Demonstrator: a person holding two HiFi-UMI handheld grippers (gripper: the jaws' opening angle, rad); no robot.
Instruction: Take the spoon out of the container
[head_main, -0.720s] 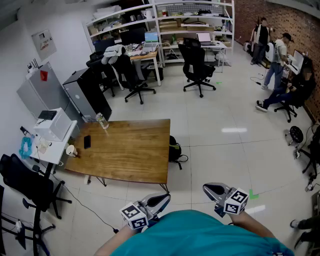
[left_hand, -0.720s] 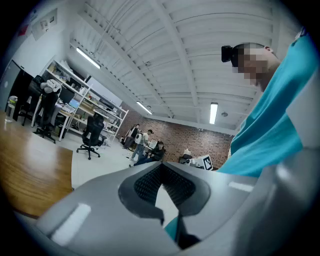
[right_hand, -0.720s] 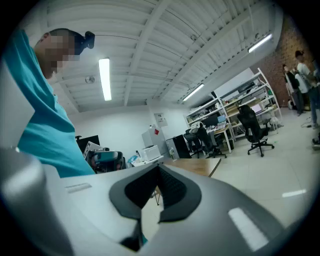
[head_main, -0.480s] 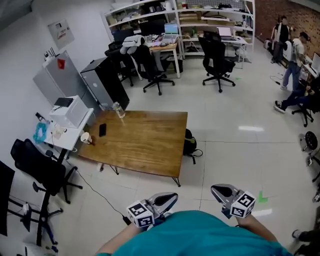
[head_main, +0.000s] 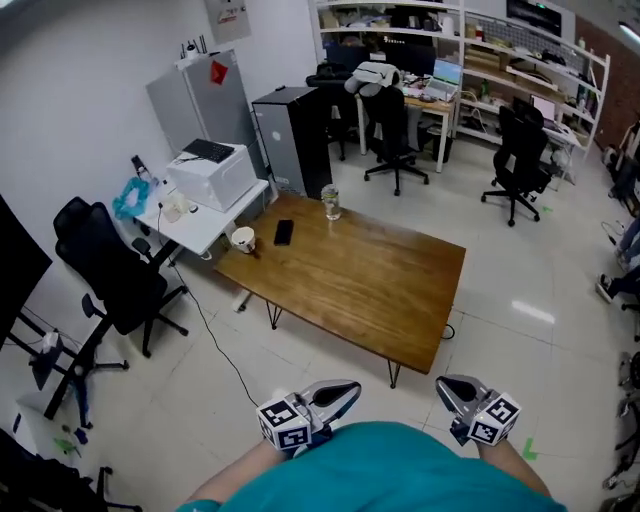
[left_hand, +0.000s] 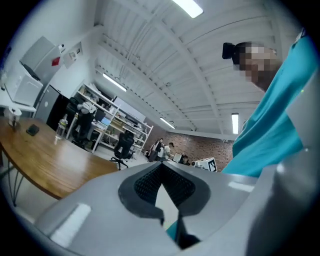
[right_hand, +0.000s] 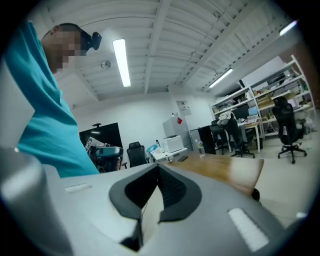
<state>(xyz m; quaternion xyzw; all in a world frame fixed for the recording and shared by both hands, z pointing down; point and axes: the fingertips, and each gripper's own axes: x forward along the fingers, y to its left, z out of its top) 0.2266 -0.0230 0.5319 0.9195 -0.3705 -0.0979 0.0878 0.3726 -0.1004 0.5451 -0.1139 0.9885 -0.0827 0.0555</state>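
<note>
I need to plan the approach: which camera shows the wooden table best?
The head view: the whole wooden table shows from above, with a mug, a phone and a bottle near its far left end. The left gripper view catches only a low part of its top; the right gripper view only a strip beyond the jaws.

Looking along the right gripper (right_hand: 159, 169): 2 jaws pressed together, nothing between (tips meeting at a point). Past them, wooden table (right_hand: 225, 171) stretching away, white printer (right_hand: 173, 143) beyond its far end, black chair (right_hand: 134, 151) nearby. Teal shirt (right_hand: 50, 125) filling the left, 1 long ceiling light (right_hand: 121, 62) overhead.
</note>
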